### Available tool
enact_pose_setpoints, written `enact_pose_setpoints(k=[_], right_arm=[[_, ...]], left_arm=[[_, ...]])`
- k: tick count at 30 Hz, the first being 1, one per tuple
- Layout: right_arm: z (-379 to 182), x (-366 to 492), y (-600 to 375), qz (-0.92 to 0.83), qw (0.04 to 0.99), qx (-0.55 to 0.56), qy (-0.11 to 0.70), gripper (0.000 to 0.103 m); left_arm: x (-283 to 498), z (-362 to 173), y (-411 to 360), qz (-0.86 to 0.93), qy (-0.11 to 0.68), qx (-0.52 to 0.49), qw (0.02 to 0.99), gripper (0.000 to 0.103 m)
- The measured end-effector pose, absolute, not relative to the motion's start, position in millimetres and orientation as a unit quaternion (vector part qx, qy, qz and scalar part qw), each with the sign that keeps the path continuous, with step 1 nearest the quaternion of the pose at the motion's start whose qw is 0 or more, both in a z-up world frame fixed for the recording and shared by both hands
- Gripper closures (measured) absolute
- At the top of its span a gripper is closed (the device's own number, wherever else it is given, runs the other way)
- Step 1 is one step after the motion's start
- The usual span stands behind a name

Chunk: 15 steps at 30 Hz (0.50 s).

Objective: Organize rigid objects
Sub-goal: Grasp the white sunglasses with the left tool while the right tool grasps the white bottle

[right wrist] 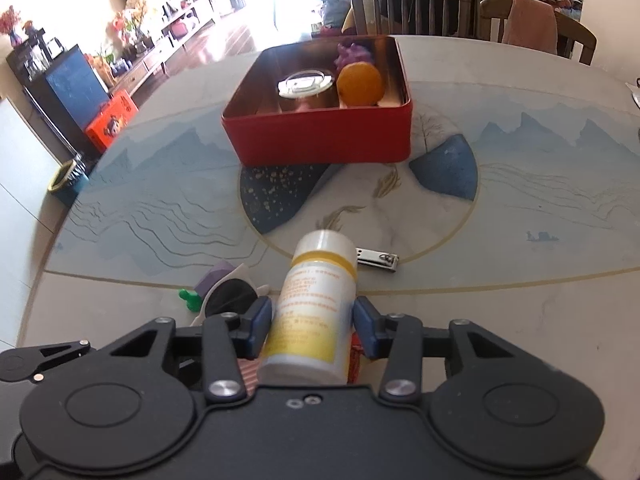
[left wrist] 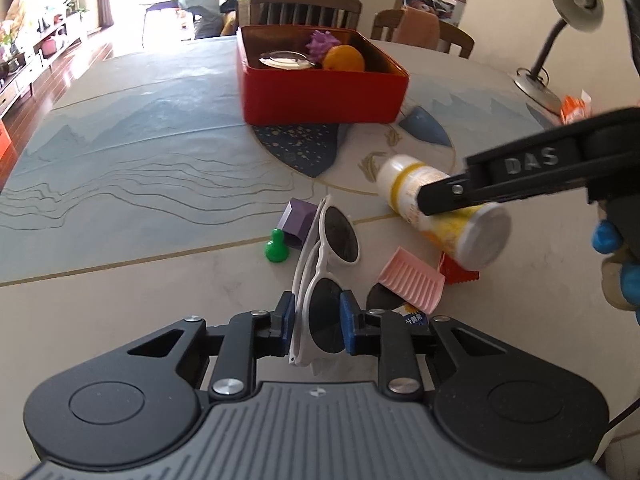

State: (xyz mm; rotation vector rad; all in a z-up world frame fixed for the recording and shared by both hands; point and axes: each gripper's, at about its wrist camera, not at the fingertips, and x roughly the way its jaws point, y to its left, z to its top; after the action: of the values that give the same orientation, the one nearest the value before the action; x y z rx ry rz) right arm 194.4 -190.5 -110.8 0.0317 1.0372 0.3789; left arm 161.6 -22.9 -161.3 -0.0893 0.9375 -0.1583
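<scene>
Pickup step: left gripper [left wrist: 314, 322] fingers clamp the sunglasses [left wrist: 325, 264], right gripper [right wrist: 314, 326] fingers clamp the bottle [right wrist: 316, 300]; next, carry both toward 12 o'clock into the red box [right wrist: 320, 140].

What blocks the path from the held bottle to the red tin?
Nothing visible does. The white, yellow-banded plastic bottle sits in the right tool; bare tabletop runs to the open red metal tin, whose near-right corner looks free.

We read raised letters "DAS" on the black arm of the right gripper [left wrist: 440, 200] in the left wrist view; the bottle [right wrist: 312, 312] carries small orange print and a paper scrap [left wrist: 416, 320] blue characters, both too blurred to read
</scene>
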Motion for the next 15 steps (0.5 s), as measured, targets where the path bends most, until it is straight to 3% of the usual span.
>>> enact_pose_setpoints(k=[3, 4, 6, 10, 11, 12, 15], right_arm=[[-103, 190, -195, 0.184, 0.855, 0.025, 0.484, 0.061], [-100, 189, -197, 0.186, 0.856, 0.029, 0.482, 0.061], [-95, 186, -200, 0.189, 0.856, 0.035, 0.479, 0.064], [-88, 182, -204, 0.194, 0.86, 0.038, 0.471, 0.068], [-87, 182, -205, 0.194, 0.86, 0.041, 0.47, 0.081], [-85, 182, -206, 0.193, 0.86, 0.047, 0.47, 0.102], [-82, 183, -209, 0.202, 0.859, 0.055, 0.467, 0.103]], left_arm=[[159, -155, -17, -0.072, 0.448, -0.057, 0.889, 0.083], [157, -152, -15, -0.071, 0.447, -0.059, 0.89, 0.092], [157, -148, -13, -0.07, 0.447, -0.064, 0.889, 0.099], [156, -141, -9, -0.065, 0.441, -0.065, 0.893, 0.099], [155, -139, -9, -0.066, 0.44, -0.063, 0.894, 0.1], [155, -137, -8, -0.065, 0.439, -0.063, 0.894, 0.1], [156, -134, -5, -0.066, 0.439, -0.06, 0.894, 0.1]])
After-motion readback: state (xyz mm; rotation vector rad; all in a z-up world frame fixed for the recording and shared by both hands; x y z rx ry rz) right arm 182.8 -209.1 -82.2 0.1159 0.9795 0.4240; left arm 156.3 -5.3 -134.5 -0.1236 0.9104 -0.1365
